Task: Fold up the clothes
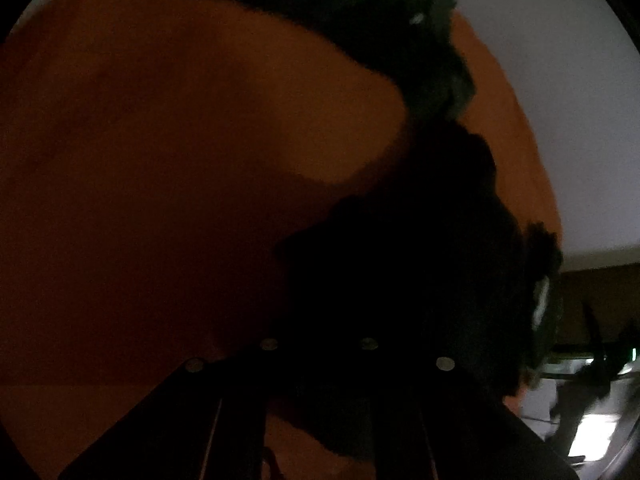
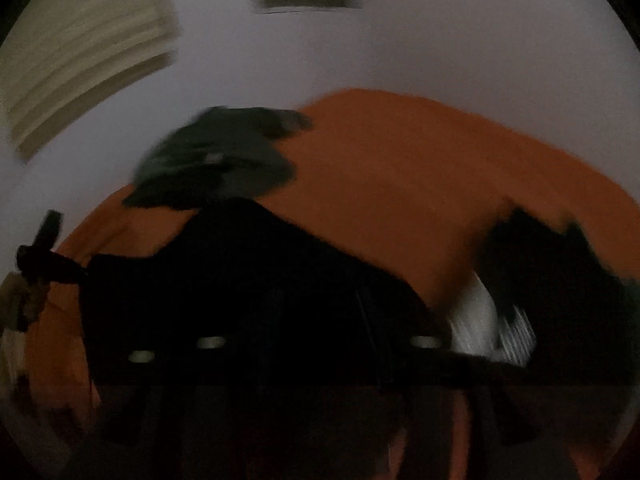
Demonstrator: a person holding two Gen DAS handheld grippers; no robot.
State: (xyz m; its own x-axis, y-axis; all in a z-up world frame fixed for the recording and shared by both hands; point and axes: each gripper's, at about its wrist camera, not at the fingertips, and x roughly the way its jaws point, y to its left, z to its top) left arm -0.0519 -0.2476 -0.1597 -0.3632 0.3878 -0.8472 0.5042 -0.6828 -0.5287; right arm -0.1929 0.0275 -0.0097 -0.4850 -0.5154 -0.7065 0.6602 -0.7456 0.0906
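The left gripper point(image 1: 316, 364) sits nearly closed on black cloth point(image 1: 420, 248) lying over the orange cover point(image 1: 180, 140). The right gripper's point(image 2: 280, 344) jaws look wide, grip unclear

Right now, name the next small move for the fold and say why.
Probably bring the right gripper down onto the black garment to take a free edge. Its jaws look open and empty, while the left gripper appears already closed on that cloth, which lies bunched on the orange surface.
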